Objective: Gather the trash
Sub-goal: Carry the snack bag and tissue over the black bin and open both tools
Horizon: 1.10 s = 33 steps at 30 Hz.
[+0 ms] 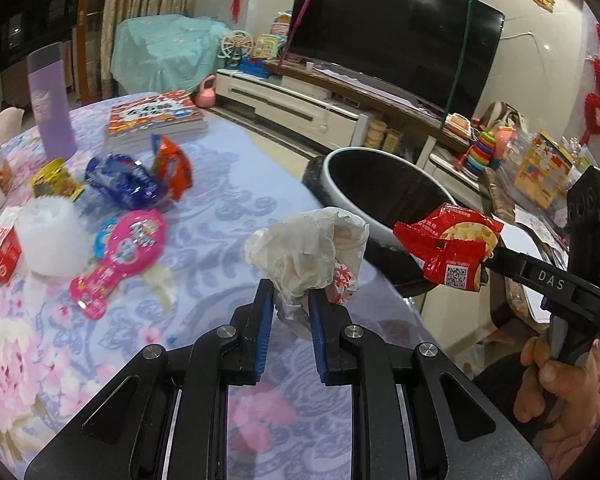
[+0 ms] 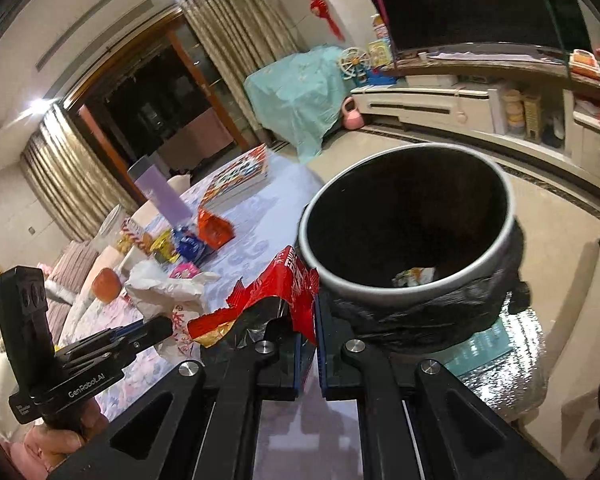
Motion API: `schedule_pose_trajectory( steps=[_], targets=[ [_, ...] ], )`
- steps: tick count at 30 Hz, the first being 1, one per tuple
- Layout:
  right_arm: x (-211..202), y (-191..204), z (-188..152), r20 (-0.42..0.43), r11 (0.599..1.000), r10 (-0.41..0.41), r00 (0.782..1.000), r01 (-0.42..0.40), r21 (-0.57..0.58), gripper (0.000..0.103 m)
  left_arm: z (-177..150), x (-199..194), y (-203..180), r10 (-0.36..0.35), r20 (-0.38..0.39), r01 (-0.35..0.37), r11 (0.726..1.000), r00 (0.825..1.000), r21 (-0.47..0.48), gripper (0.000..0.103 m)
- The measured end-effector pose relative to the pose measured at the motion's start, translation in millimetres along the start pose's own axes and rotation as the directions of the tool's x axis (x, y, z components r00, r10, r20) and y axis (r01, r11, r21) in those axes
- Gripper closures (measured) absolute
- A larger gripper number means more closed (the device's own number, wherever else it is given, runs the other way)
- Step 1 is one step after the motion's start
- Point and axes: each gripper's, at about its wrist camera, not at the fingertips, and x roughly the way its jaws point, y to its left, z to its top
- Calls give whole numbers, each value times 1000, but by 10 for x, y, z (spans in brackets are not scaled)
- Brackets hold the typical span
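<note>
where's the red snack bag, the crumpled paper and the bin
red snack bag (image 1: 446, 246), left wrist view, on its printed front.
crumpled paper (image 1: 304, 248), left wrist view, on the middle of the white wad.
bin (image 2: 410, 224), right wrist view, on its dark inner wall.

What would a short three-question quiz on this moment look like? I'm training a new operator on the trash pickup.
1. True or false: the left gripper is shut on the crumpled white paper.
2. What does the right gripper hold? A) the red snack wrapper B) a purple bottle C) a book
3. Fill in: the bin is lined with a ____ bag and already holds one piece of trash.

Key: 1 true; 2 A; 3 black
</note>
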Motion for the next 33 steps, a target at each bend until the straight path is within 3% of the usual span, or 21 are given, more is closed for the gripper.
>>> schedule_pose_trajectory(
  steps=[23,33],
  targets=[
    [-193,-515,302,66,995,-89,994,86,47,97,450,355,-570,-55,-2,55,993,998,101,86],
    [-126,-648,420,55,992,-116,992,114,46,97,608,590,-733,-65,-20,67,988,998,139,86]
  ],
)
